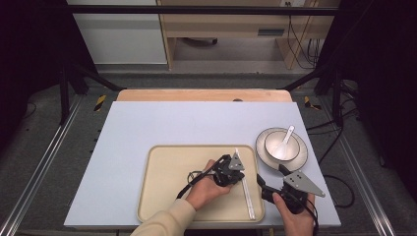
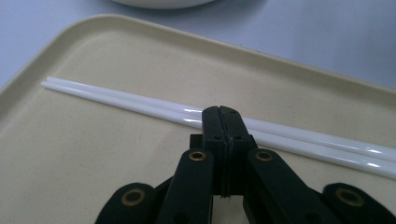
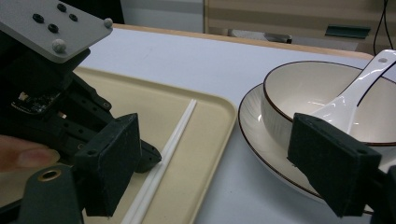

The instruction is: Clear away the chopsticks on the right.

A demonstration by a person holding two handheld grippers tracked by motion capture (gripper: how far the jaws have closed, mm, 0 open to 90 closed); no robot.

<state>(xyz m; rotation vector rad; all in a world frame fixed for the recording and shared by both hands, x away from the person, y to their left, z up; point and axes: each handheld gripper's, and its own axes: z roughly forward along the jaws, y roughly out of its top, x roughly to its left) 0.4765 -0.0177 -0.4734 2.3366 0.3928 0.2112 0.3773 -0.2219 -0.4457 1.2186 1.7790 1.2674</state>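
Observation:
A pair of white chopsticks (image 1: pixel 248 194) (image 2: pixel 116 95) (image 3: pixel 180 126) lies side by side along the right edge of a beige tray (image 1: pixel 167 182) (image 2: pixel 93 154) (image 3: pixel 205 140). My left gripper (image 1: pixel 241 175) (image 2: pixel 220 113) is shut and empty, its tips right at the chopsticks near their middle. It also shows in the right gripper view as the left gripper (image 3: pixel 152 156). My right gripper (image 1: pixel 271 176) (image 3: pixel 222 163) is open wide, just right of the tray's edge. Its jaws straddle the tray rim and the near side of a plate (image 1: pixel 300 157) (image 3: pixel 254 126).
On the plate stands a white bowl (image 1: pixel 275 142) (image 3: pixel 303 88) with a dark rim, a white spoon (image 1: pixel 285 140) (image 3: pixel 359 88) resting in it. The light blue table (image 1: pixel 172 123) stretches left and far of the tray. Wooden furniture stands beyond the table.

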